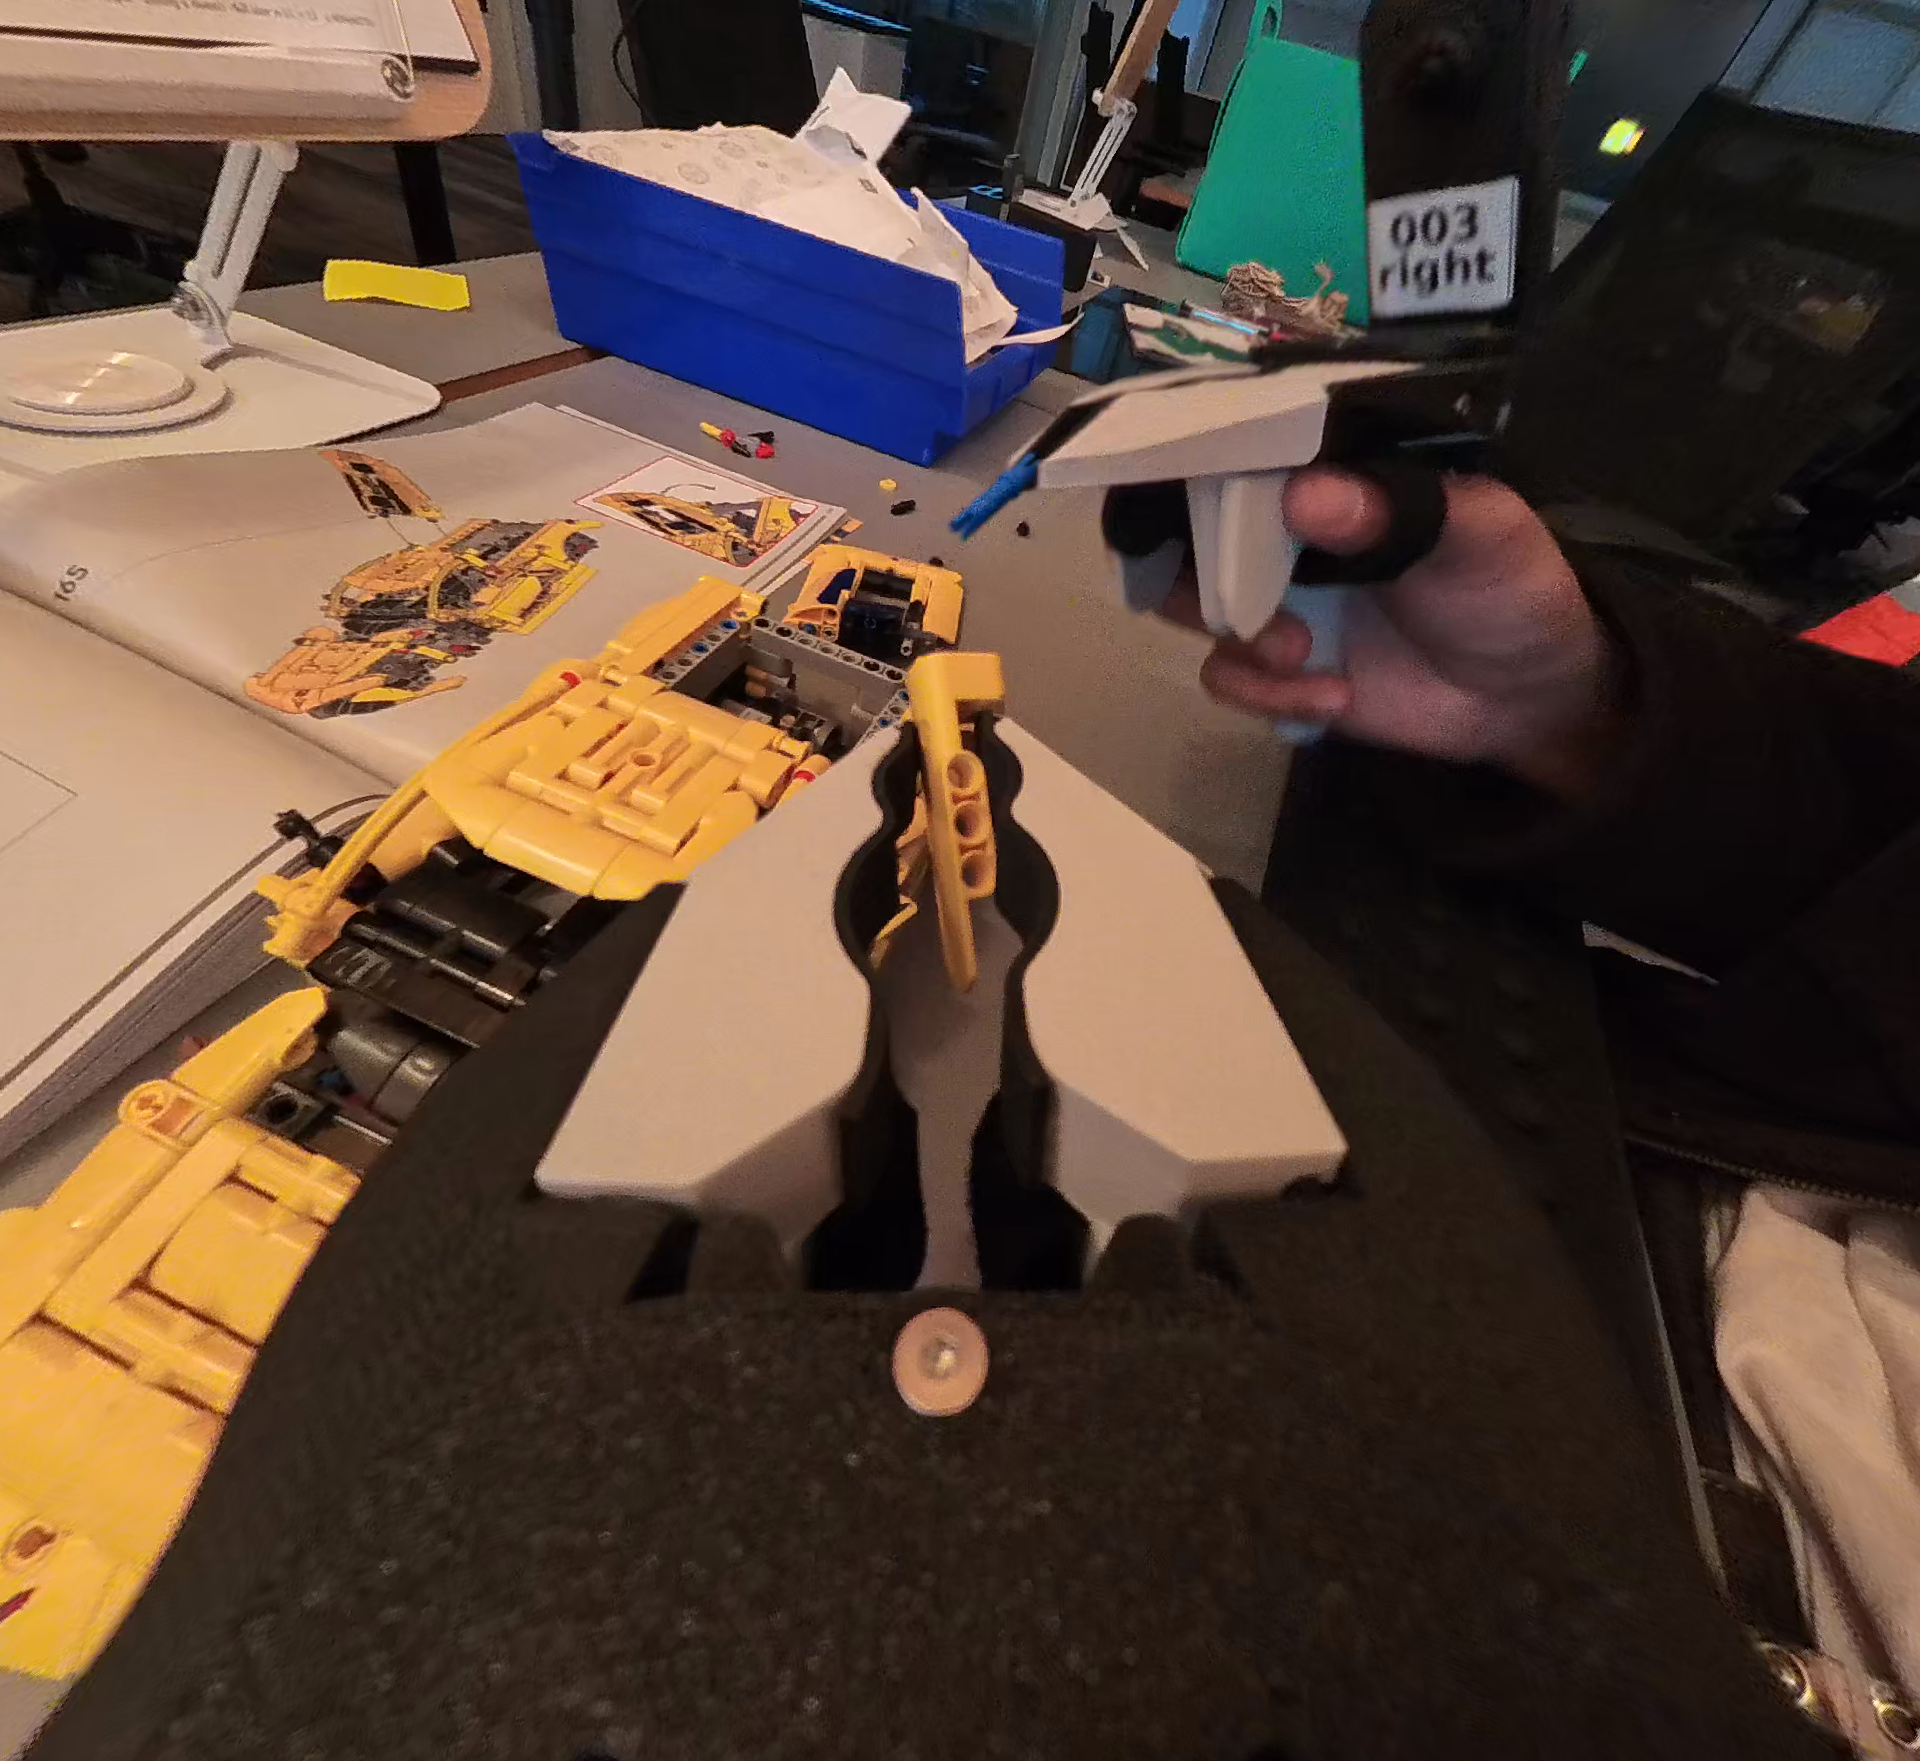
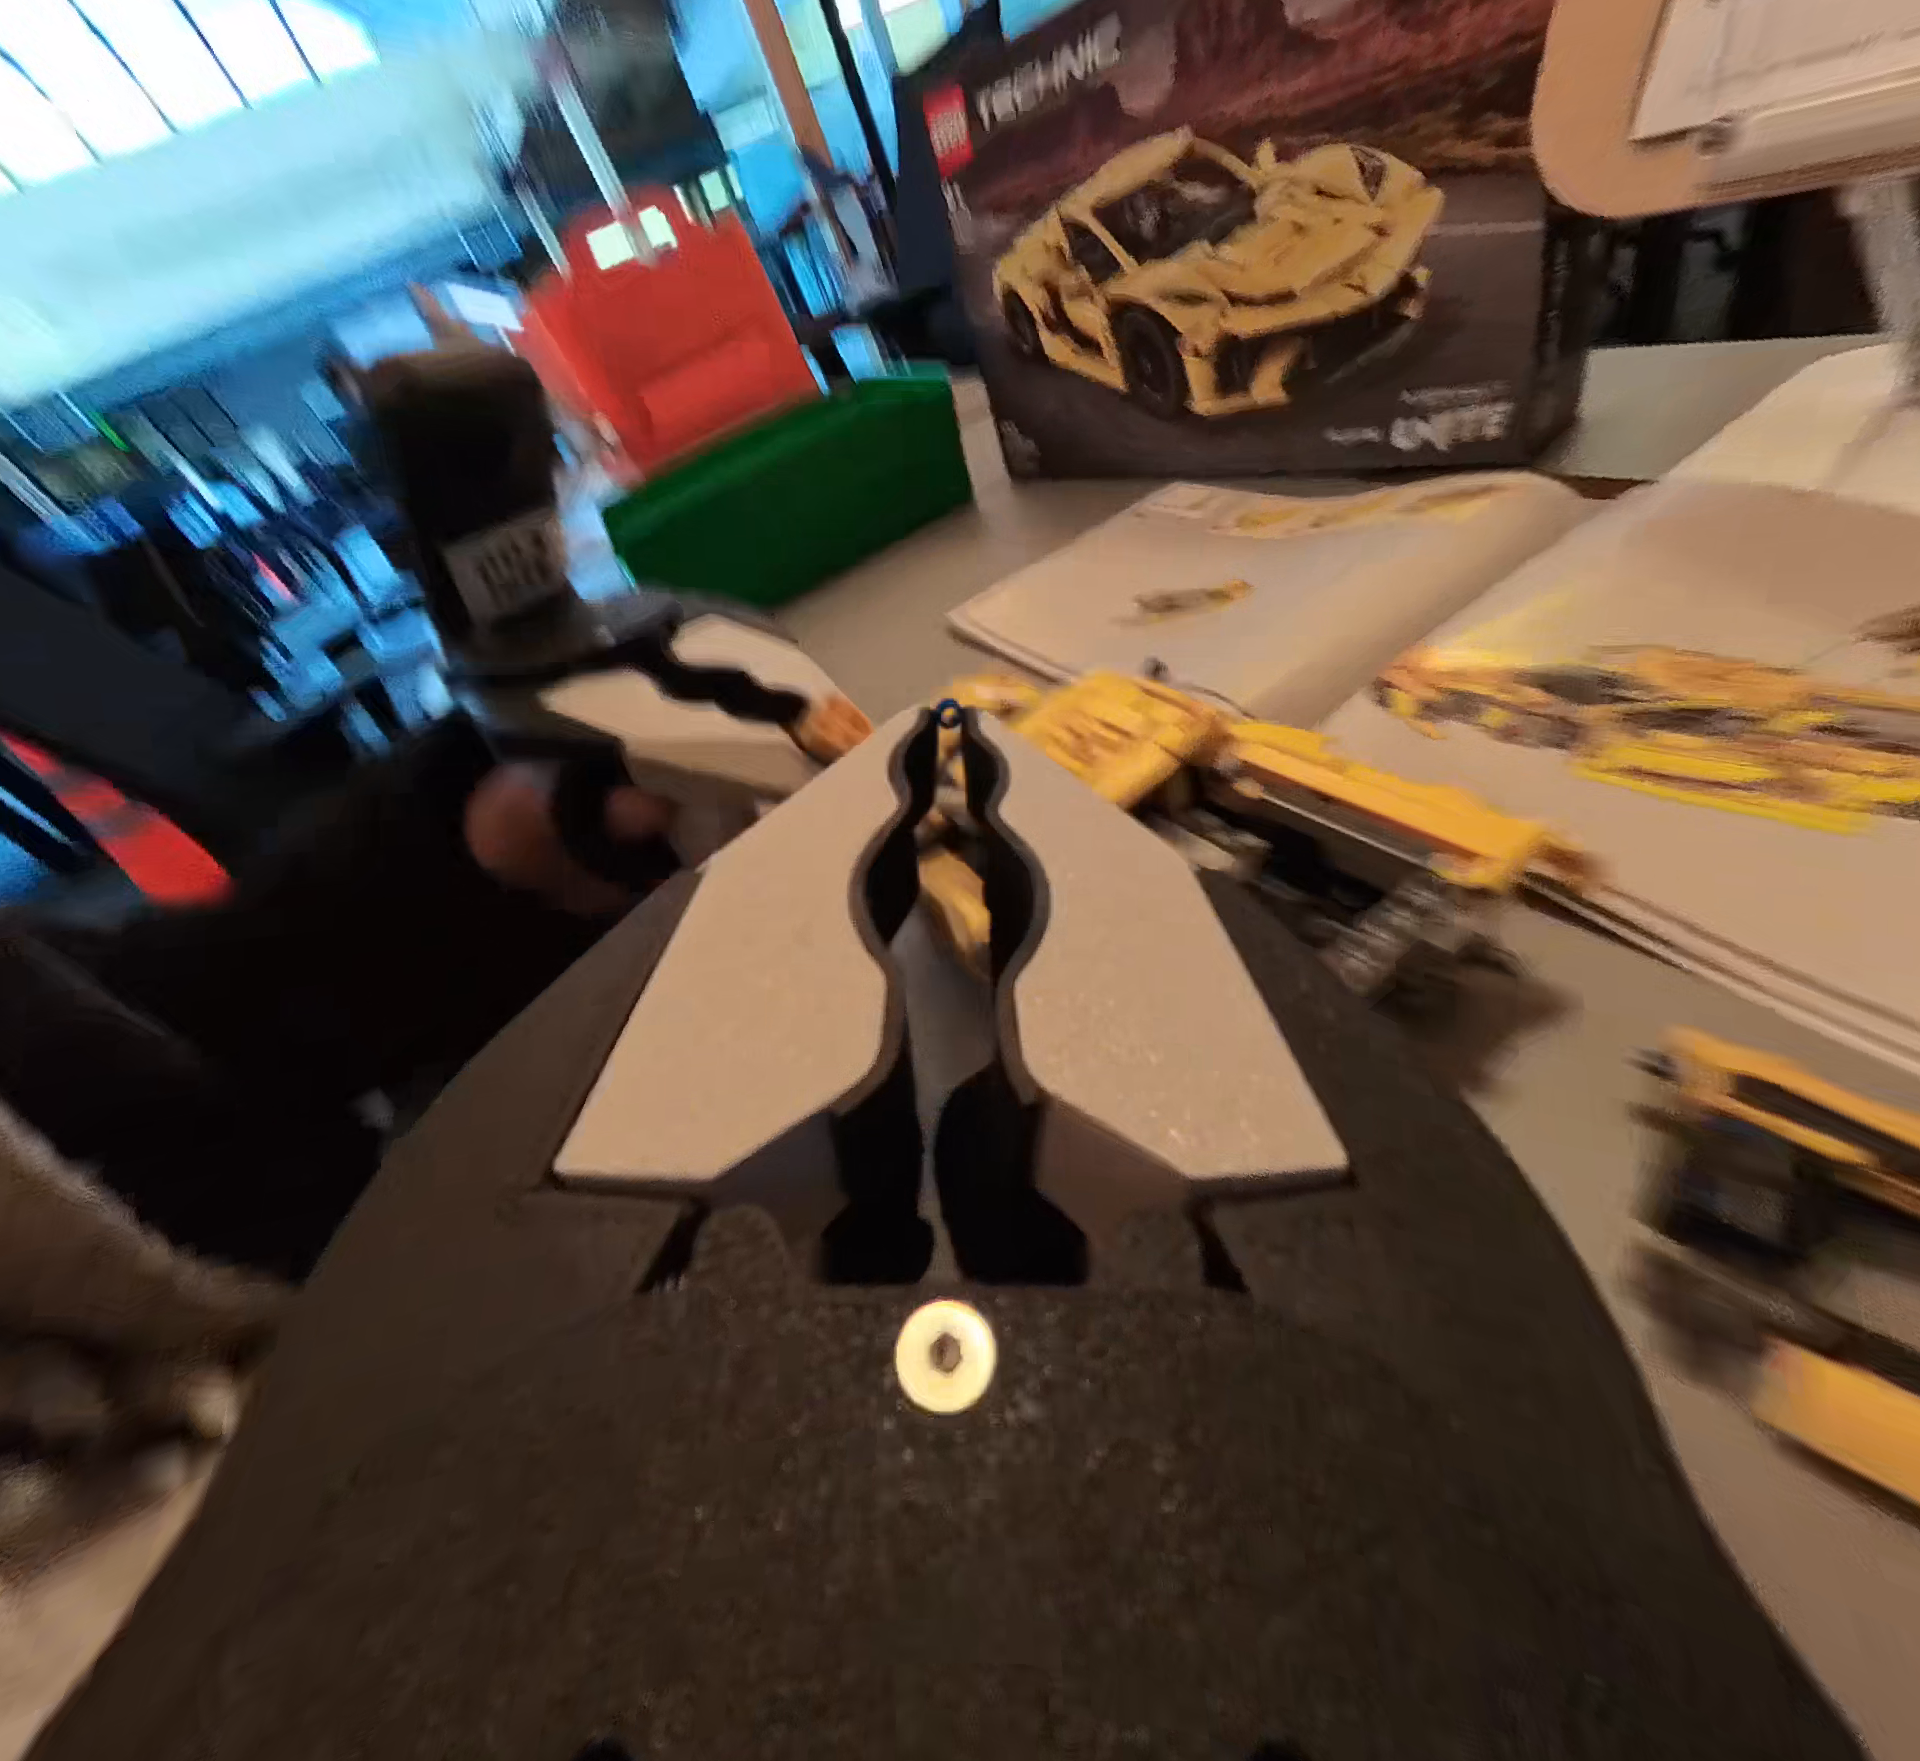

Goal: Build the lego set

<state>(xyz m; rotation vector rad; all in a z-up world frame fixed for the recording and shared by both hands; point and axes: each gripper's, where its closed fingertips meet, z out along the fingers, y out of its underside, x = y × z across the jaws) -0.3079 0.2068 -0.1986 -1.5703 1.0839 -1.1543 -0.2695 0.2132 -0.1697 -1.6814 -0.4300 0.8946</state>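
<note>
My left gripper [image 1: 951, 735] is shut on a yellow holed beam [image 1: 961, 828] that stands nearly upright between the grey fingers, beside the rear of the yellow car model [image 1: 592, 776] lying on the table. My right gripper [image 1: 1039, 464], held by a hand, hovers above and to the right, shut on a small blue pin [image 1: 992, 501]. In the blurred right wrist view, the right gripper [image 2: 948, 724] pinches the blue pin [image 2: 948, 712] at its tips. The left gripper [image 2: 831, 724] is just left of it, and the car model [image 2: 1299, 776] lies beyond.
An open instruction book [image 1: 364, 589] lies left of the model. A blue bin [image 1: 790, 309] holds crumpled paper bags, with small loose pins [image 1: 738, 441] in front. A white stand base [image 1: 156, 381] is far left. The set's box [image 2: 1278, 257], a green bin [image 2: 790, 485] and another yellow sub-assembly [image 2: 1787, 1192] show in the right view. Across from one pair of fingers to the other is roughly 5 centimetres.
</note>
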